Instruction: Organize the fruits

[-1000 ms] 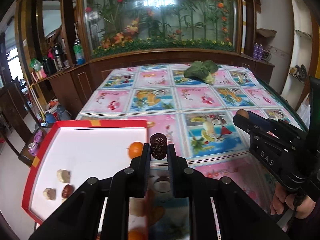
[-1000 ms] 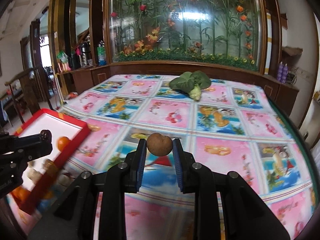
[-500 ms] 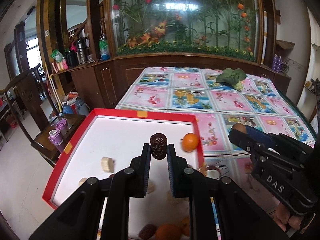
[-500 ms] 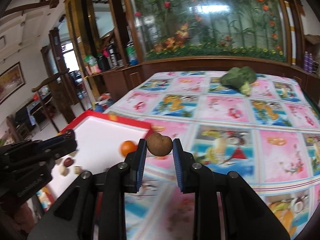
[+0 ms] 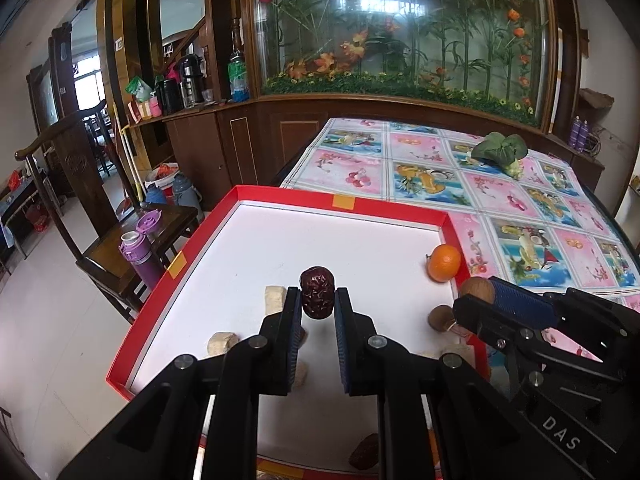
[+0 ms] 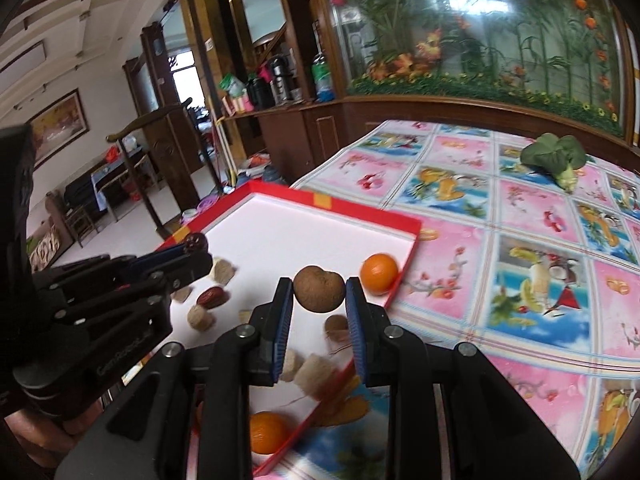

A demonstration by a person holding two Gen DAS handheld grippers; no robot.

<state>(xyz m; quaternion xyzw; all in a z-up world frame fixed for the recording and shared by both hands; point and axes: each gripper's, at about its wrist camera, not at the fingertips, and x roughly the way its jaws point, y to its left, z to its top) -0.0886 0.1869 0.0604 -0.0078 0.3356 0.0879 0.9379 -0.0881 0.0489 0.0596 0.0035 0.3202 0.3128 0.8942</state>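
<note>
My left gripper point(image 5: 317, 300) is shut on a dark red date point(image 5: 317, 291) and holds it above the white floor of the red-rimmed tray point(image 5: 344, 201). My right gripper point(image 6: 319, 296) is shut on a round brown fruit point(image 6: 319, 289) over the tray's right part point(image 6: 328, 201); it also shows in the left wrist view point(image 5: 476, 289). In the tray lie an orange point(image 5: 444, 263), a brown fruit point(image 5: 440, 317), a date point(image 6: 213, 297) and several beige chunks point(image 5: 275, 298).
The tray sits at the left edge of a table with a fruit-print cloth point(image 5: 520, 208). A leafy green vegetable point(image 5: 500, 152) lies at the far right. A second orange point(image 6: 267, 432) lies at the tray's near corner. A wooden chair with a purple bottle point(image 5: 138, 256) stands left.
Both grippers have moved left and forward over the tray with their fruits still held. The right gripper now sits above the tray's right side, close to the left one.
</note>
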